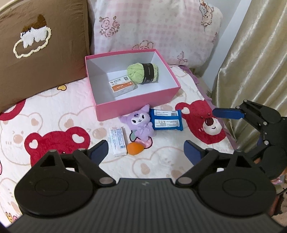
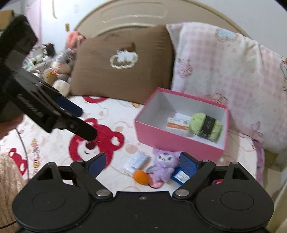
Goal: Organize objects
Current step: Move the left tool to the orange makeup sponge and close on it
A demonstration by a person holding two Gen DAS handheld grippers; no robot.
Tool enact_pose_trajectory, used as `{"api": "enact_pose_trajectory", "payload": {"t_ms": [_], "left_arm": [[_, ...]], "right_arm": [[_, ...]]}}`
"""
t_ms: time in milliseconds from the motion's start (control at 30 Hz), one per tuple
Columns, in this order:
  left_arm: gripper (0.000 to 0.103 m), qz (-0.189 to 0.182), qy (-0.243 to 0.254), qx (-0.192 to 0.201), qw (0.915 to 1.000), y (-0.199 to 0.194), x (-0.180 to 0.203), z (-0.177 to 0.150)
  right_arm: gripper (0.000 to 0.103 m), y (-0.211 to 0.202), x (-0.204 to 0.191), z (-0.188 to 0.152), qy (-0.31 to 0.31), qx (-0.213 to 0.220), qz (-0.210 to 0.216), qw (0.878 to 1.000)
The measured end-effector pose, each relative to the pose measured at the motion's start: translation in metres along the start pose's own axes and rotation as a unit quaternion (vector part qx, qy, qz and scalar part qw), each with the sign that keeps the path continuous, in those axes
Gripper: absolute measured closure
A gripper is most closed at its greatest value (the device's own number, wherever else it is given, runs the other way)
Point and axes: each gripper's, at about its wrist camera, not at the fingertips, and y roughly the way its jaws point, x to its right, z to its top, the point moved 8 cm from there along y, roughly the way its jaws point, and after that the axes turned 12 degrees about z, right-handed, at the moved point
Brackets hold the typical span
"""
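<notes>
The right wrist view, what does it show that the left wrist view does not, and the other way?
Only the right wrist view shows the headboard and the stuffed toys beside the brown pillow. Only the left wrist view shows the gold curtain. Both show the pink box holding green yarn and a card case, with the purple plush, orange toy, white packet and blue packet before it.

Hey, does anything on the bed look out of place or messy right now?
Nothing spilled or damaged. Four items lie loose in front of the pink box: a purple plush, blue packet, white packet and orange piece. The plush overlaps the blue packet's edge.
</notes>
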Motion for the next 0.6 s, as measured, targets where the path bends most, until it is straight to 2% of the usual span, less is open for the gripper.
{"api": "enact_pose_trajectory", "payload": {"t_ms": [167,433,600], "left_arm": [[0.009,0.001,-0.011,0.007,0.9999,0.008,-0.003,-0.012],[0.009,0.007,-0.023,0.007,0.9997,0.039,-0.009,-0.035],[0.009,-0.002,-0.028,0.001,0.9996,0.062,-0.013,-0.052]], "right_arm": [[0.012,0.009,-0.008,-0.011,-0.002,0.013,0.013,1.0],[0.012,0.047,-0.013,-0.041,0.014,-0.029,0.036,0.999],[0.012,0.063,-0.011,-0.057,0.023,-0.028,0.037,0.999]]}}
